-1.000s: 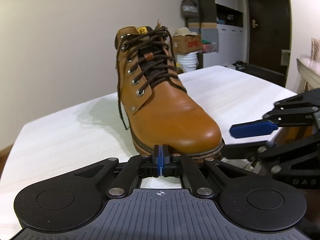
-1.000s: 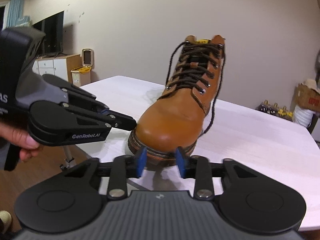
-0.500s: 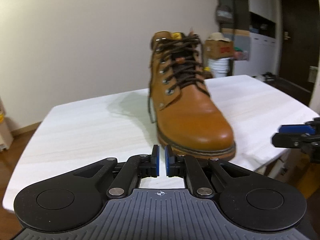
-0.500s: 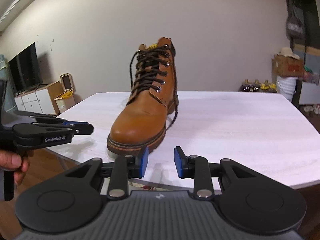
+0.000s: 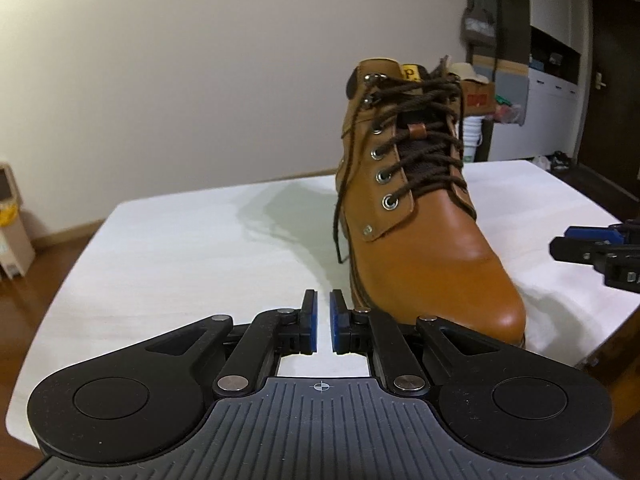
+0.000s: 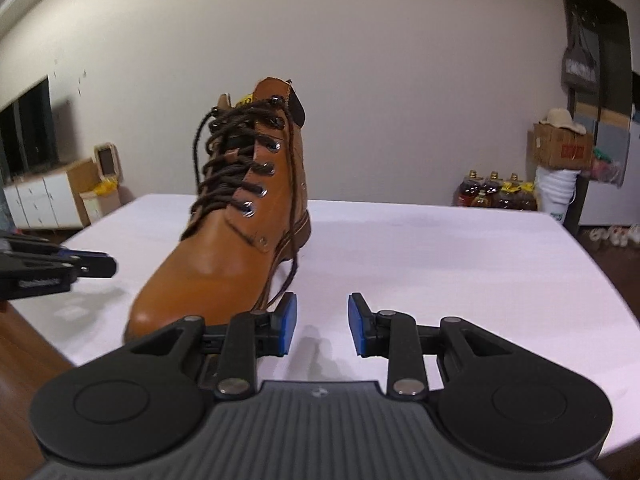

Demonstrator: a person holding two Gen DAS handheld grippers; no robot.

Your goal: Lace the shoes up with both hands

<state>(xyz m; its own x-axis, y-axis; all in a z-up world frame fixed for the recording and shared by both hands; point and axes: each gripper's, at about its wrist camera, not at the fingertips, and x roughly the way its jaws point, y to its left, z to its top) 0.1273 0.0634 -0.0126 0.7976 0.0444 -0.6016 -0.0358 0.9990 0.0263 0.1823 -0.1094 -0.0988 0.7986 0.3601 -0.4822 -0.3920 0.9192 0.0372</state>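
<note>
Left wrist view: left gripper (image 5: pixel 323 322) jaws narrowly apart and opening, nothing between them; tan boot (image 5: pixel 416 216) stands on the white table (image 5: pixel 180 248) ahead and right of the fingers.

Right wrist view: right gripper (image 6: pixel 322 326) jaws wide apart, empty; boot (image 6: pixel 232 248) ahead-left, its loose lace end (image 6: pixel 290 276) just beyond the left finger.

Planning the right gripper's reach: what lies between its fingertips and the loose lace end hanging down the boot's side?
Only bare white table, in the right wrist view, separates the right gripper from the lace end.
</note>
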